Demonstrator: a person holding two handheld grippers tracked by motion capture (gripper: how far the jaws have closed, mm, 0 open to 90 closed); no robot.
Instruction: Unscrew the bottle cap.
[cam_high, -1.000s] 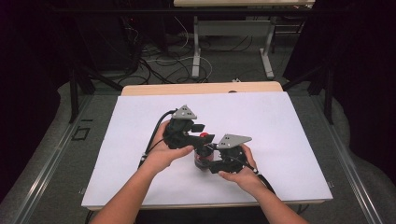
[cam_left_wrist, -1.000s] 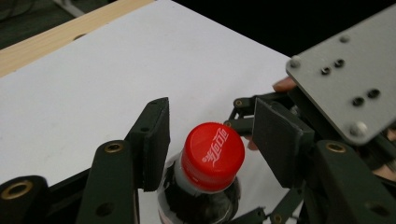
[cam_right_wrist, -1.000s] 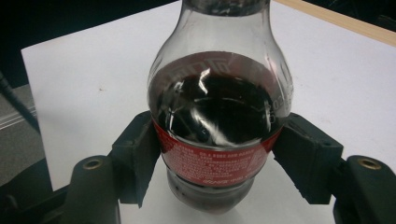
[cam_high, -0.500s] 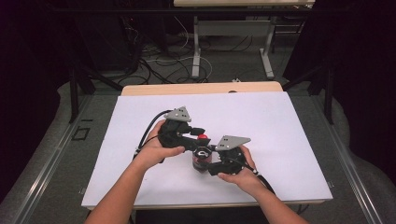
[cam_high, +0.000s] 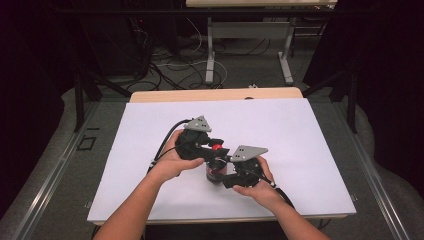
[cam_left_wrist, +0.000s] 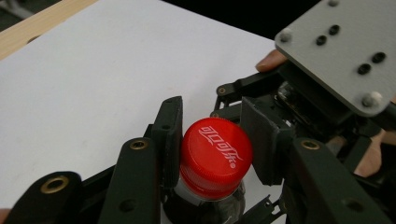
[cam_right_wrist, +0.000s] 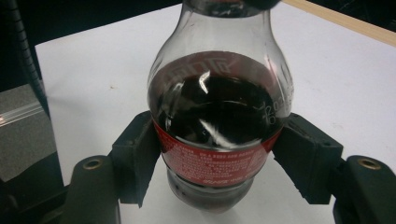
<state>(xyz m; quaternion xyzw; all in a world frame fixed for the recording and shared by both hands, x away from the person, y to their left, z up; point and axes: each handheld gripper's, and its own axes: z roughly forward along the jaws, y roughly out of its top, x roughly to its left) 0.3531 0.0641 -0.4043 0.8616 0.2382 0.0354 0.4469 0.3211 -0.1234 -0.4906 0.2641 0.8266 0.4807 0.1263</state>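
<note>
Small bottle (cam_high: 216, 172) of dark soda upright on white tabletop (cam_high: 300, 135), right hand-held gripper (cam_high: 231, 176) clamped on its body, left hand-held gripper (cam_high: 212, 150) just closed onto the red cap (cam_left_wrist: 215, 156).

My fingers (cam_left_wrist: 168, 140) black; cap (cam_left_wrist: 215, 156) red, white script; bottle (cam_right_wrist: 219, 121) clear, dark cola, red label; desk (cam_high: 280, 125) white.
</note>
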